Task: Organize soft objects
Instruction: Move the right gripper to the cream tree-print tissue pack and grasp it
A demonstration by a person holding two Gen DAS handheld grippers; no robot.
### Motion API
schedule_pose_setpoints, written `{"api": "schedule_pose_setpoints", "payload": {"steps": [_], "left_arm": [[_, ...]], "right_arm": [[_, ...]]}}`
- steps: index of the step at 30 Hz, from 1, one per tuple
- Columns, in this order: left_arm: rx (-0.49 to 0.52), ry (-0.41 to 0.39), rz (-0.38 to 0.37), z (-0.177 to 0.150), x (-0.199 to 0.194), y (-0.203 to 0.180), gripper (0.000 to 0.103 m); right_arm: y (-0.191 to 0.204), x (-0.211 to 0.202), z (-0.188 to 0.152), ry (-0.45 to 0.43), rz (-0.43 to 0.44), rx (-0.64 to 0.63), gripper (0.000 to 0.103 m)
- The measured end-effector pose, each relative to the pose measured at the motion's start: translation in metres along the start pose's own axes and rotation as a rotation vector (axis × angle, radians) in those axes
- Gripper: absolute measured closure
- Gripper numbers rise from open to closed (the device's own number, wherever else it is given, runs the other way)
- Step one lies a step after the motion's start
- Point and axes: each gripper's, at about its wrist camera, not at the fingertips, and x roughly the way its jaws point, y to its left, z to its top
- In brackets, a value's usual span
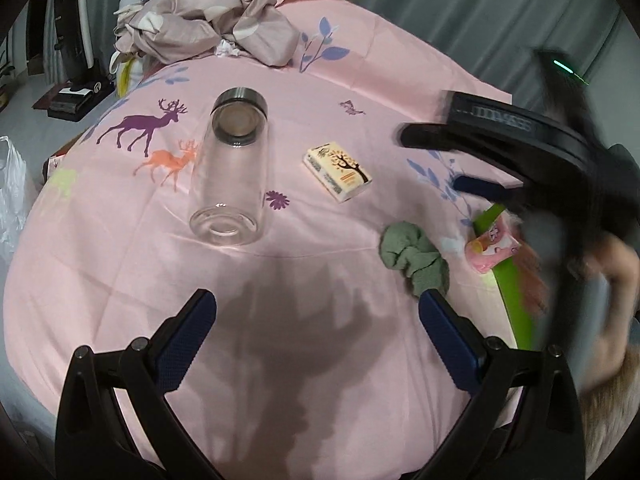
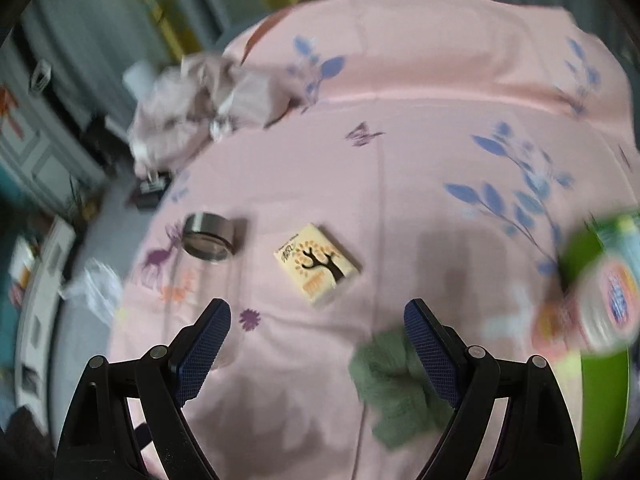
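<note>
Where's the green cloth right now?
In the left wrist view, the green cloth lies on the pink sheet, right of centre, between the tissue pack and the pink packet.

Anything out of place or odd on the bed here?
The glass jar lies tipped on its side on the pink sheet, and a crumpled cloth heap sits at the far edge. Nothing looks spilled or damaged.

Clear glass bottle (image 1: 232, 172) lying on pink printed sheet (image 1: 320, 320), white plastic bag (image 1: 10, 196)

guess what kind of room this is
Probably a bedroom: the work surface looks like a bed under a pink printed sheet, a crumpled bundle of bedding sits at its far end, and curtains hang behind.
</note>
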Motion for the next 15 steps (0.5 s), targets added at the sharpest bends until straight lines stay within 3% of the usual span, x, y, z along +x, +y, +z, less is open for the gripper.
{"api": "schedule_pose_setpoints", "payload": {"steps": [5,9,11,12,15], "left_arm": [[-0.018,0.025,-0.003,0.001,0.007,0.009,0.003],[-0.010,0.042,0.006,-0.001,0.012,0.012,0.003],[-0.016,0.051,0.013,-0.003,0.014,0.012,0.003],[-0.016,0.057,0.008,-0.004,0.015,0.012,0.003],[-0.019,0.070,0.008,-0.007,0.016,0.011,0.003]], "right_arm": [[0.016,0.065,0.023,0.128,-0.041,-0.069,0.014],[0.017,0.094,0.030,0.153,-0.064,-0.114,0.014],[0.015,0.105,0.028,0.178,-0.057,-0.117,0.021],[0.015,0.108,0.027,0.189,-0.061,-0.125,0.033],[0.018,0.105,0.019,0.165,-0.080,-0.169,0.040]]}}
